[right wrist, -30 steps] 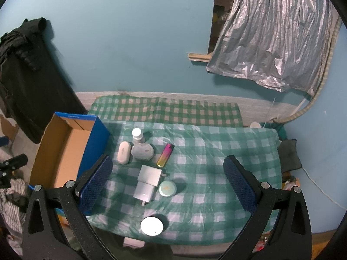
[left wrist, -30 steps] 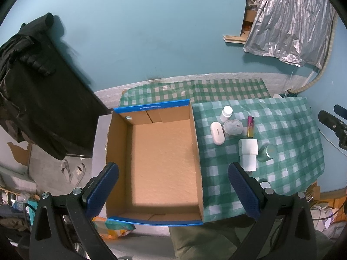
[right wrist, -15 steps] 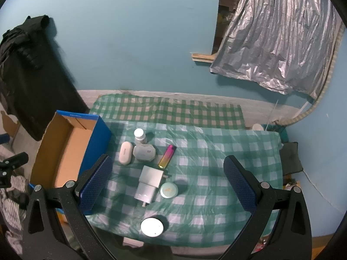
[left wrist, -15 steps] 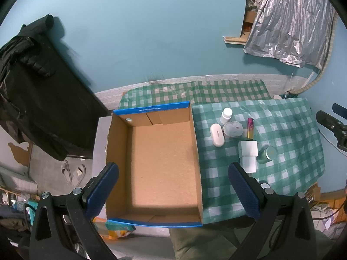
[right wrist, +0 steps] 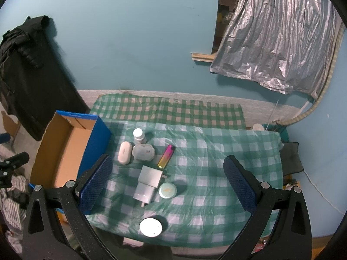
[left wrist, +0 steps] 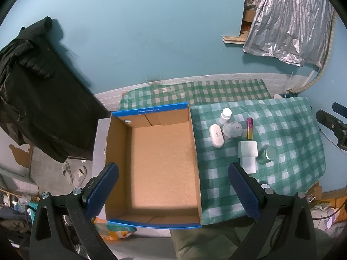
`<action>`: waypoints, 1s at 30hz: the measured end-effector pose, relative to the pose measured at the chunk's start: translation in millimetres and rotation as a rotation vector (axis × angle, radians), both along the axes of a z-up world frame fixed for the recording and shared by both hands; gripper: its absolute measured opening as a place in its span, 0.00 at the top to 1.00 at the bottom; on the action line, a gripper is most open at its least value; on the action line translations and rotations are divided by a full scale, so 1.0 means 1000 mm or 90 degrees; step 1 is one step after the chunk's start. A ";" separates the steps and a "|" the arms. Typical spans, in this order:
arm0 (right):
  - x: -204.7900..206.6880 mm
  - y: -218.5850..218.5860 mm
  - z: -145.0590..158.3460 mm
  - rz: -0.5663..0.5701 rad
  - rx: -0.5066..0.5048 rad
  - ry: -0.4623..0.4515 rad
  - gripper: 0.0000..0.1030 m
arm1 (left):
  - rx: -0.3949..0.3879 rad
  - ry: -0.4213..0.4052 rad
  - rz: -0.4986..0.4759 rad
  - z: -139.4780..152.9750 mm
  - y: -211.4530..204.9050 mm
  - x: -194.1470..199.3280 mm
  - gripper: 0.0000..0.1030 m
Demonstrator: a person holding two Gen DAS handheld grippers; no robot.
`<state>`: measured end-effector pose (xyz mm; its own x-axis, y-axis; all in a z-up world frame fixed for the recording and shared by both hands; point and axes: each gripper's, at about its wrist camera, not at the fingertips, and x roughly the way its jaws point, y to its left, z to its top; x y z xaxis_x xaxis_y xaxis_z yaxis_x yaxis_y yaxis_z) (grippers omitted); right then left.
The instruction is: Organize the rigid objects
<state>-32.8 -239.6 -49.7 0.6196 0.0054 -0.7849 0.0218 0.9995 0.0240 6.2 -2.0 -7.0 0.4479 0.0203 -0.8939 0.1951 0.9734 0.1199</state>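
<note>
An empty cardboard box with blue edges [left wrist: 162, 164] [right wrist: 63, 151] stands at the table's left. On the green checked cloth [right wrist: 216, 173] lie a white oval case [right wrist: 125, 153], a small white-capped bottle [right wrist: 138, 135], a faceted white tin [right wrist: 143, 152], a pink-yellow lighter [right wrist: 166, 156], two white chargers [right wrist: 147, 184], a mint round tin [right wrist: 167, 190] and a white round lid [right wrist: 150, 227]. My left gripper [left wrist: 173, 188] is open above the box. My right gripper [right wrist: 167, 184] is open above the objects. Both hold nothing.
A black garment [left wrist: 32, 86] hangs on the teal wall at the left. Silver foil sheeting [right wrist: 277, 32] hangs at the upper right. Clutter lies on the floor left of the box [left wrist: 71, 171]. The table's front edge is near the white lid.
Both views have shifted slightly, with the table objects sitting a little lower and farther in frame. Nothing was picked up or moved on the table.
</note>
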 end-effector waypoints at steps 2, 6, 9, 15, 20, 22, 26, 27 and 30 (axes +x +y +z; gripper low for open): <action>0.001 -0.002 0.000 0.001 0.000 0.001 0.02 | 0.002 0.000 0.000 0.001 0.000 0.000 0.02; 0.000 -0.002 0.000 0.001 0.002 0.002 0.02 | 0.004 0.001 -0.001 0.001 -0.001 0.003 0.02; 0.003 -0.002 -0.001 0.005 0.002 0.004 0.02 | 0.003 0.001 0.000 0.003 0.000 0.005 0.02; 0.007 0.004 -0.003 0.019 0.002 0.008 0.02 | 0.005 0.001 0.001 0.004 0.001 0.007 0.02; 0.010 0.007 -0.002 0.023 0.002 0.012 0.02 | 0.002 0.001 0.004 0.000 0.010 0.007 0.02; 0.009 0.008 -0.002 0.022 0.002 0.013 0.02 | 0.001 0.001 0.003 0.000 0.012 0.008 0.02; 0.011 0.010 -0.002 0.022 0.002 0.017 0.02 | 0.001 0.003 0.003 -0.001 0.011 0.007 0.02; 0.012 0.010 -0.002 0.022 0.002 0.018 0.02 | 0.000 0.005 0.002 -0.001 0.013 0.008 0.02; 0.015 0.010 -0.005 0.022 0.009 0.025 0.02 | -0.001 0.009 0.003 -0.005 0.022 0.011 0.02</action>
<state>-17.6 -229.6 -54.8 0.5881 0.0370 -0.8079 -0.0109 0.9992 0.0378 17.0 19.9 -11.6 0.4347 0.0206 -0.9003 0.1926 0.9745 0.1152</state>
